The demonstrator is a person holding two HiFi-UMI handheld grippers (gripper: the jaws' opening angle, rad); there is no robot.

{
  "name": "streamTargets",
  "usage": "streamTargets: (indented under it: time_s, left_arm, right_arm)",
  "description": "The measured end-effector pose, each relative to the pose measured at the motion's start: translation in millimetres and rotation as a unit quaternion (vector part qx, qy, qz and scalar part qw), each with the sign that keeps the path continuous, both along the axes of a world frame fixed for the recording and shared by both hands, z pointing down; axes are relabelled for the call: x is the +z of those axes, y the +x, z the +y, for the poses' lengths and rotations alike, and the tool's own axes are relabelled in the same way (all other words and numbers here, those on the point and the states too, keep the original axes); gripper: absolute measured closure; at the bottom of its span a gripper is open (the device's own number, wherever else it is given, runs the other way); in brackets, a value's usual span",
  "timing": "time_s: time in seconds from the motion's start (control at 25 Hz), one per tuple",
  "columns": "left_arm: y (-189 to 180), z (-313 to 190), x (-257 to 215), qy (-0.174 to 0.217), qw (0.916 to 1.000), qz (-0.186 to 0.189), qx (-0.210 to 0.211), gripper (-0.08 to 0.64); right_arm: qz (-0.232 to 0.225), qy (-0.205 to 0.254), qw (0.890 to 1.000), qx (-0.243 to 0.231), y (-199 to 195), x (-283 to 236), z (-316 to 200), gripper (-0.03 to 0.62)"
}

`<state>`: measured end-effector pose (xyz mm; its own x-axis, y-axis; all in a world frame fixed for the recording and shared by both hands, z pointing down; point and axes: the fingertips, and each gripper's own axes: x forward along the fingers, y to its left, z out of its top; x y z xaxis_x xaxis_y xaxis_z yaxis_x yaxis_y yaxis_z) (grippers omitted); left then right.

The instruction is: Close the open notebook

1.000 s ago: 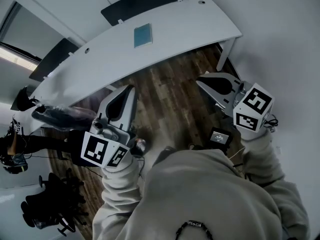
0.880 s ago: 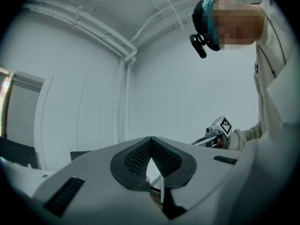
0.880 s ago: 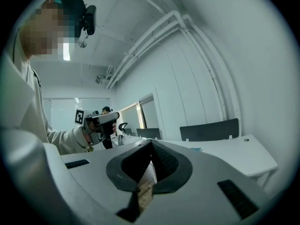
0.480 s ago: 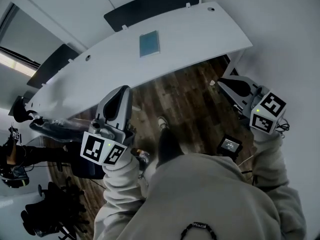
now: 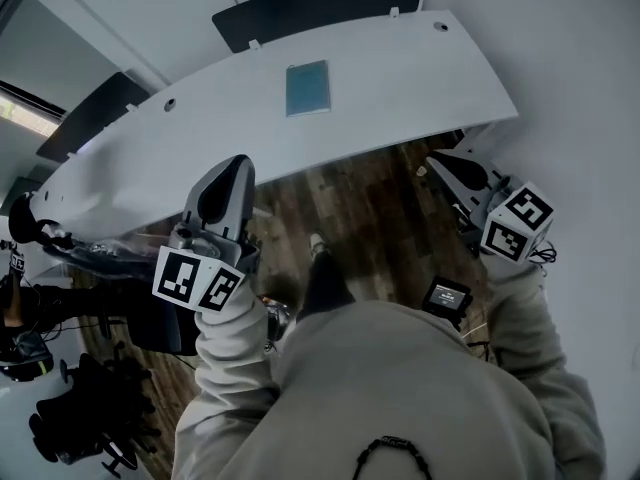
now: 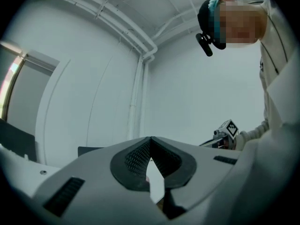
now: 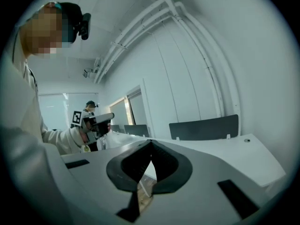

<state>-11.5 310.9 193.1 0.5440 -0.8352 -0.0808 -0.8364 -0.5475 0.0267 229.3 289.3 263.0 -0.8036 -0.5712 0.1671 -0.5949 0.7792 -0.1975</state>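
Teal notebook [image 5: 307, 87] is seen flat on the white desk [image 5: 420, 68], well apart from the left gripper [image 5: 235, 161] and right gripper [image 5: 436, 162]. Both are closed on nothing. It could be shoved sideways by closed tips.

A teal notebook [image 5: 307, 87] lies flat on the curved white desk [image 5: 400, 78]

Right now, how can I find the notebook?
Find the long white desk that curves across the room. Near its middle, toward the far edge, lies the notebook. It is a flat blue-green rectangle, the only coloured thing on it.
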Motion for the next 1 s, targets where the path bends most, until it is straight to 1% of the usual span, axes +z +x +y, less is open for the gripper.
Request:
streamTargets:
  time_s: [0.12,0.2,0.28,0.4,0.44,0.48,0.56,0.6,0.64,0.8,0.92,1.0]
  left_arm:
    - [-30,-25,-2,-0.017,0.9993,-0.033,-0.005,0.56]
    - [-57,-46,0,-0.03,0.999,-0.031,-0.012,0.56]
    - [-77,-75,1,-0.034,0.9989,-0.027,-0.018,0.56]
    - [-100,-120,2,-0.021,0.9982,-0.034,-0.045,0.56]
    - [-110,-133,3,-0.018,0.9977,-0.032,-0.056,0.56]
    - [-119,-143,6,-0.018,0.9976,-0.029,-0.06,0.56]
    - [-125,-157,19,-0.029,0.9982,-0.038,-0.037,0.56]
    - [-127,-163,29,-0.036,0.998,-0.047,-0.023,0.56]
    - [-129,-168,38,-0.043,0.9977,-0.051,-0.013,0.56]
    - [-154,-192,58,-0.07,0.9974,-0.019,0.001,0.56]
    - [-157,-213,64,-0.075,0.9969,-0.02,0.016,0.56]
    - [-155,-230,65,-0.078,0.9965,-0.019,0.026,0.56]
  right_arm:
    - [-0.004,-0.001,1.0,0.012,-19,0,-40,0.574]
    - [-0.019,-0.007,1.0,0.009,-40,2,-63,0.574]
    - [-0.027,-0.018,0.999,0.007,-60,9,-85,0.574]
    - [-0.033,-0.035,0.999,0.021,-83,12,-118,0.574]
    - [-0.032,-0.027,0.999,0.028,-90,7,-128,0.574]
    - [-0.032,-0.006,0.999,0.035,-96,-2,-137,0.574]
    - [-0.038,0.046,0.997,0.05,-105,-24,-153,0.574]
    - [-0.04,0.059,0.996,0.056,-109,-31,-162,0.574]
    - [-0.036,0.06,0.996,0.061,-114,-33,-170,0.574]
    - [0.007,0.028,0.998,0.06,-139,-17,-192,0.574]
    - [0.025,-0.011,0.997,0.073,-141,8,-212,0.574]
    - [0.024,-0.027,0.996,0.086,-140,15,-225,0.574]
